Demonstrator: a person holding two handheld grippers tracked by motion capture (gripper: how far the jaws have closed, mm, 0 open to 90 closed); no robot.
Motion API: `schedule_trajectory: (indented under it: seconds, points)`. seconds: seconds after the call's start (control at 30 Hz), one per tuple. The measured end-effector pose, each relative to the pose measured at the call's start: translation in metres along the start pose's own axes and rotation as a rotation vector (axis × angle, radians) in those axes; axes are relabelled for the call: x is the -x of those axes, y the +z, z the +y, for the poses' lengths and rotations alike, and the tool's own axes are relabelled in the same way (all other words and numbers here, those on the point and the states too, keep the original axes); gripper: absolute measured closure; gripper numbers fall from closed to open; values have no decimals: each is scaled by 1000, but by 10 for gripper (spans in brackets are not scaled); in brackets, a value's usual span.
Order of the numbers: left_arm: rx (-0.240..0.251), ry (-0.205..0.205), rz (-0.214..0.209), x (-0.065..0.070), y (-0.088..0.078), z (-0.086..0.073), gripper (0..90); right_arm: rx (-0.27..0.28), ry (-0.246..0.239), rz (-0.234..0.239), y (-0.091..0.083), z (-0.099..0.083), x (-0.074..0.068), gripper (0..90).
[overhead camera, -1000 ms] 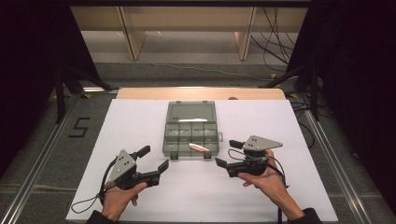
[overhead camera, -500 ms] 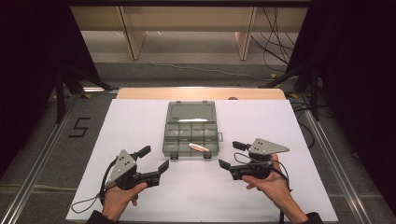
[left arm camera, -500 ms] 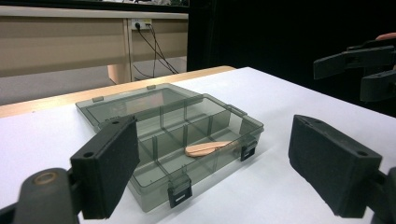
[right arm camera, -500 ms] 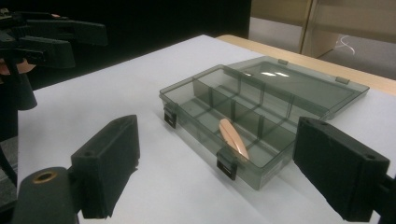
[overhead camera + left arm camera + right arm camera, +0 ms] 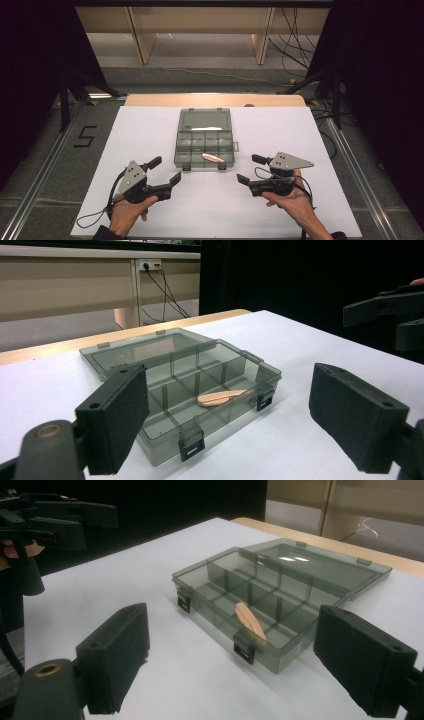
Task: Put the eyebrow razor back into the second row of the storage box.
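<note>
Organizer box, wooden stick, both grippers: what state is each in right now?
Organizer box: lid open, lying flat behind it; front latches undone.
Wooden stick: lying in a front compartment, one end propped on a divider.
Left gripper: open, holding nothing.
Right gripper: open, holding nothing.

Open grippers (image 5: 164,171) (image 5: 251,168) flank compartment box (image 5: 205,138) holding stick (image 5: 213,158).

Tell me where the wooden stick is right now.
In the high view, the wooden stick lies in the open organizer box, front row, right of centre.

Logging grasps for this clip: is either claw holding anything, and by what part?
Nothing is held. The left claw and right claw are open, short of the box with its wooden stick.
</note>
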State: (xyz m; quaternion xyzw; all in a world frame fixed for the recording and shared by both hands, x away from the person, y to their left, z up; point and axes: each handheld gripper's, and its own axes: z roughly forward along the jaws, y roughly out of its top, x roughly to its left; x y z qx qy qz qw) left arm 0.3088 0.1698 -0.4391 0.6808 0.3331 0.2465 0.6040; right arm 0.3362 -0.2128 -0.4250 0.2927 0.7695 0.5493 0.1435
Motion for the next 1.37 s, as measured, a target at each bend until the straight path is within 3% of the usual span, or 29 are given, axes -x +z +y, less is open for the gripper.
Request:
schedule_trajectory:
  seconds: [0.13, 0.17, 0.3, 0.47, 0.53, 0.7, 0.8, 0.97, 1.37]
  points:
    - [-16, -8, 11, 1, -2, 0, 160, -2, 6, 13, -2, -1, -2, 159]
    - [-16, -13, 12, 2, -2, 0, 160, 10, -7, -12, -3, -2, -2, 159]
    - [-3, 5, -1, 0, 0, 0, 160, 4, 6, -10, -6, -3, -3, 159]
    - [-16, -2, 11, 1, -2, 0, 160, -12, 17, -9, -9, -3, -4, 159]
    - [-1, 6, -1, 0, 0, 0, 160, 8, -7, -19, -9, -5, -2, 159]
    - [-16, 5, 10, 1, -1, 0, 160, -4, 21, -11, -10, -6, -1, 159]
    - [-16, 4, 10, 1, -1, 0, 160, -1, 13, -28, -11, -5, -1, 159]
    - [-14, -1, 12, 1, -1, 0, 160, -2, 19, -11, -10, -6, -2, 159]
    - [-12, -3, 12, 1, -1, 0, 160, -3, 9, -23, -9, -7, -2, 159]
